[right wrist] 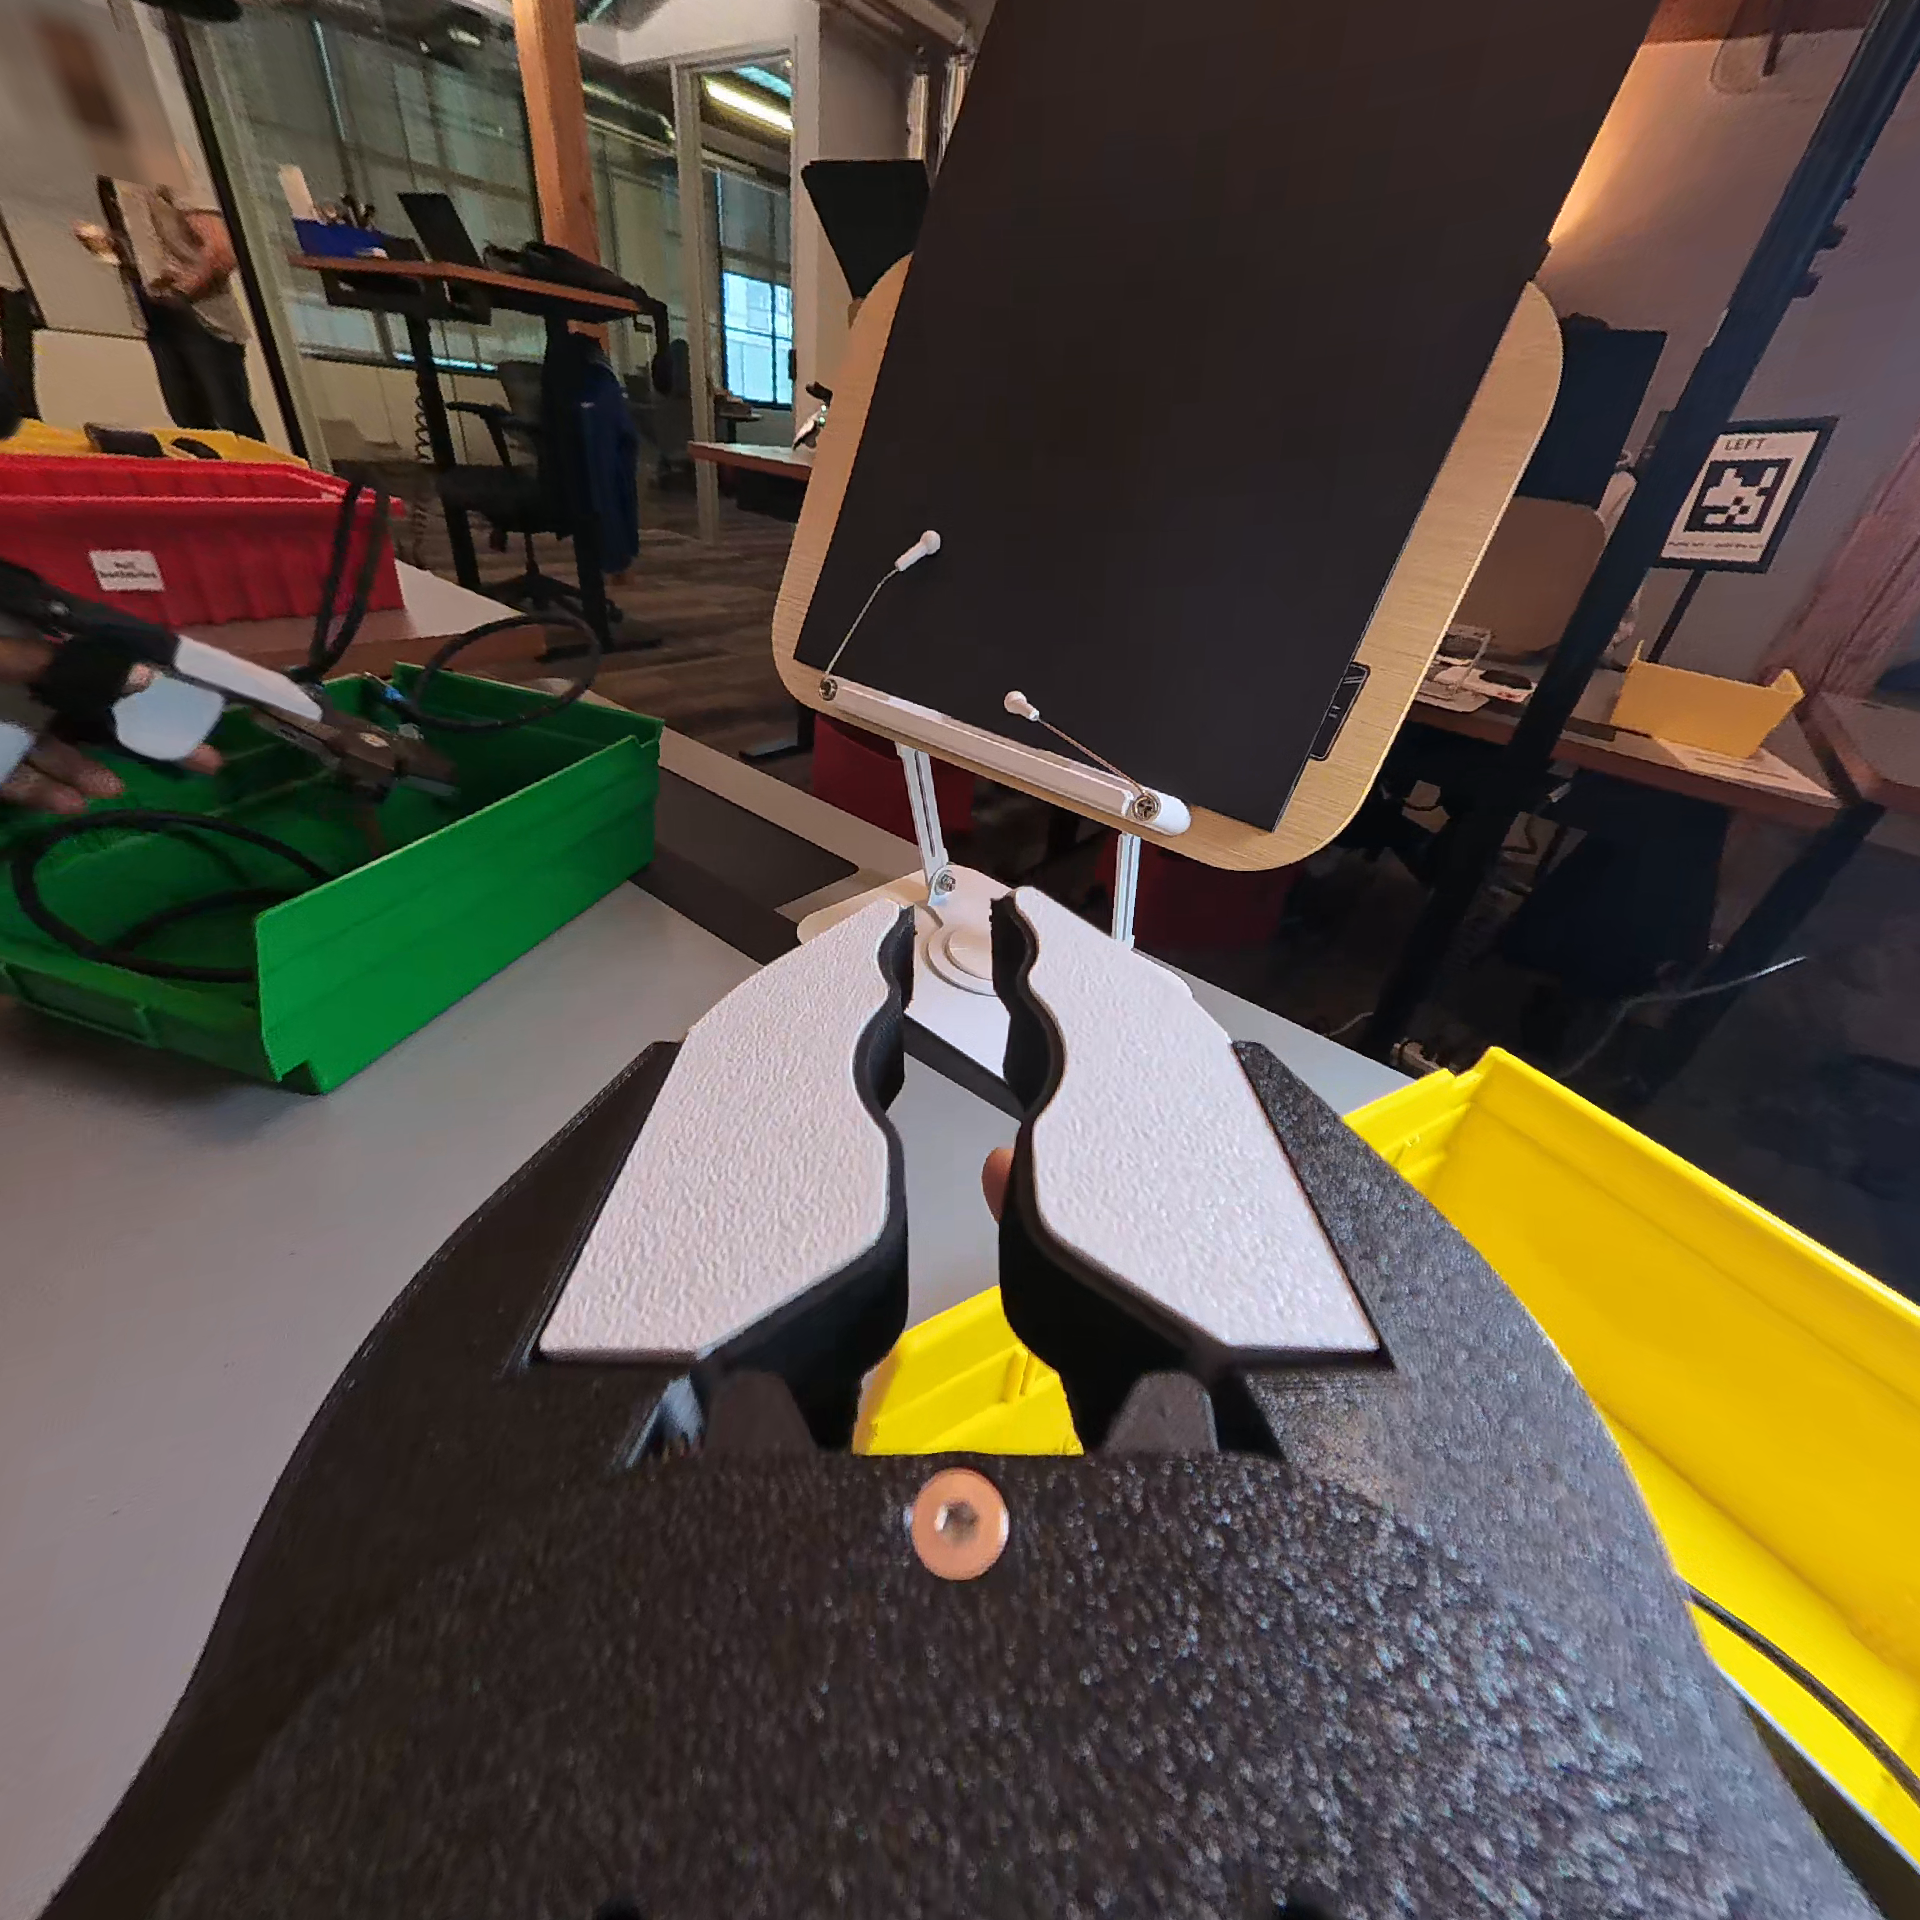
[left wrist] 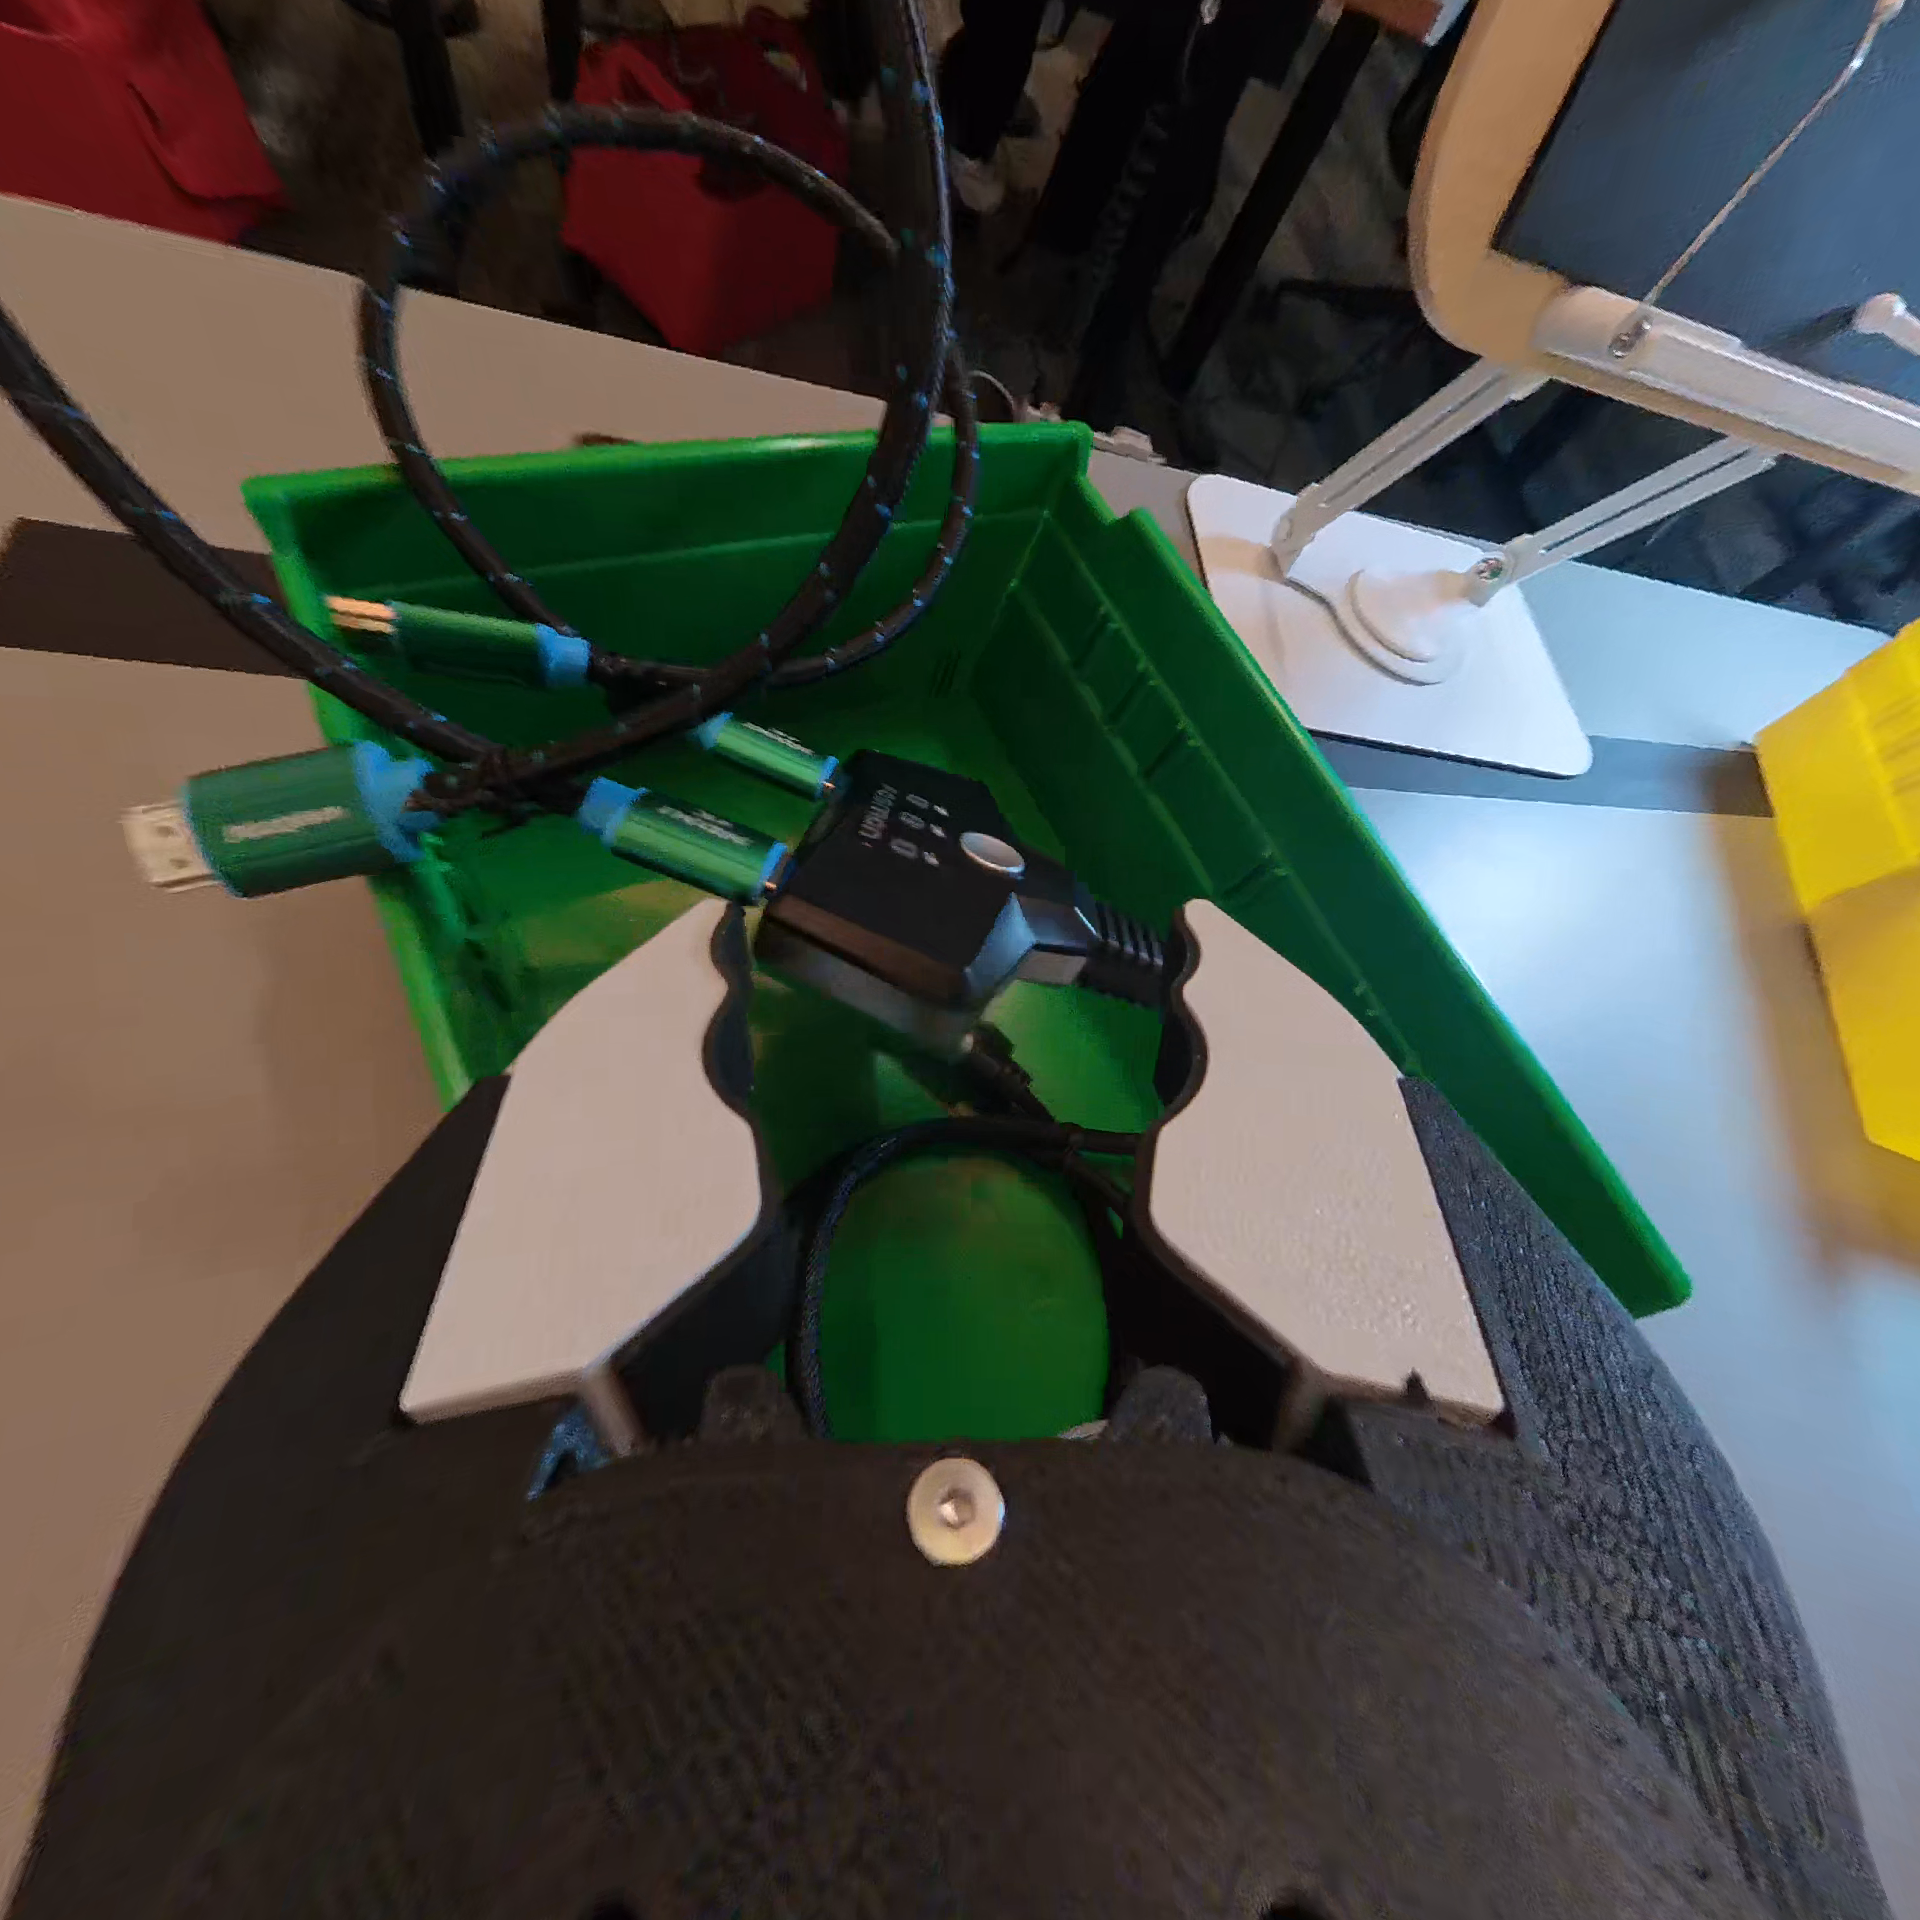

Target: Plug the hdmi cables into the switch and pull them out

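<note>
HDMI switch (left wrist: 914, 894): small black box with a round silver button on top, held above the floor of the green bin (left wrist: 1195, 717). Left gripper (left wrist: 951, 935) has it between its jaws, closed on the switch's near end; jaw tips sit either side of the box and of the black ribbed plug at its right. In the right wrist view the same gripper (right wrist: 343, 738) shows far off at left, over the bin, with the switch (right wrist: 374, 750) at its tip.

Two green-shelled HDMI plugs seated in the switch's far side: the nearer one (left wrist: 691, 836) and a second (left wrist: 764, 750) behind it. Two loose plugs: one (left wrist: 275, 826) hangs out over the bin's left wall, metal end bare; another (left wrist: 457, 639) lies toward the bin's far left corner. Braided black cables (left wrist: 914, 499) with blue flecks rise from the plugs in loops above the bin. A thinner black cord (left wrist: 831, 1226) coils on the bin floor under the gripper.

The bin rests on the grey bench (left wrist: 187, 935), near its far edge. White tablet stand (left wrist: 1392, 644) with a dark-faced board stands just right of the bin. Yellow bin (right wrist: 1621, 1288) at the bench's right edge.

Right gripper (right wrist: 951, 920): jaws slightly apart, a narrow gap, nothing between them; hangs over the bench between the two bins, pointed at the stand's base. Red bin (right wrist: 208, 540) behind the green one. A person stands far off, upper left.
</note>
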Demonstrator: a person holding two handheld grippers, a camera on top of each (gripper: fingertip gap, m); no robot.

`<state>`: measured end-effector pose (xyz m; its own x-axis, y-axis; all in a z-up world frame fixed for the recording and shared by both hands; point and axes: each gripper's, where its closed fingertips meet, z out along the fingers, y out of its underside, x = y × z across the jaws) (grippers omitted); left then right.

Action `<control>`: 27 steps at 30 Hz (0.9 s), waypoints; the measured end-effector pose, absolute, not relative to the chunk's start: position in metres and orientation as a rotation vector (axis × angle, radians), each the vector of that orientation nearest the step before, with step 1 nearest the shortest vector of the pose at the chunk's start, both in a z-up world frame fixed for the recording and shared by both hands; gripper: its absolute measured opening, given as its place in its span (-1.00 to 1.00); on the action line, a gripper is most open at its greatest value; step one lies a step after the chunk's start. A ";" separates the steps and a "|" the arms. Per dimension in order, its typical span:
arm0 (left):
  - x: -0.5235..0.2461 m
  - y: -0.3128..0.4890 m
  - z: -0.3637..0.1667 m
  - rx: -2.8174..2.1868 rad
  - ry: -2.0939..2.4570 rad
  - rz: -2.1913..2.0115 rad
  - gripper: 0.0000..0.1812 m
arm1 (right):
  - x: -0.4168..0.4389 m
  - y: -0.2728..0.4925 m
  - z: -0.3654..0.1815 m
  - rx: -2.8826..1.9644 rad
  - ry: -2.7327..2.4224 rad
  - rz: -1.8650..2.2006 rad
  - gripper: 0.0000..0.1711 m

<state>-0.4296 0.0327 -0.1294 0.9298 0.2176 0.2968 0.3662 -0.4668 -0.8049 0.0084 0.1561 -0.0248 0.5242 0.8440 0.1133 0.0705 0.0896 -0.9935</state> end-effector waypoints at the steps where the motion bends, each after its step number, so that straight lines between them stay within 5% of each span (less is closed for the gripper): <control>1: -0.426 0.036 -0.133 -2.075 -0.426 -0.213 -0.11 | 0.008 0.156 -0.025 -1.378 -0.868 0.704 -0.84; 11: -0.429 0.069 -0.120 -1.584 -0.823 -0.583 -0.01 | 0.003 0.156 -0.031 -1.403 -0.880 0.704 -0.85; 18: -0.443 0.080 -0.136 -1.380 -0.947 -0.637 -0.58 | 0.002 0.155 -0.034 -1.407 -0.910 0.661 -0.85; 27: -0.386 0.061 -0.030 -1.281 -0.446 -0.563 -0.74 | -0.002 0.133 -0.012 -1.300 -0.961 0.668 -0.86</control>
<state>-0.3860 0.0614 -0.0296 0.7854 -0.1436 0.6021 0.6190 0.1849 -0.7634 -0.0024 0.1334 -0.0117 0.4726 0.8568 0.2061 0.1050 0.1774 -0.9785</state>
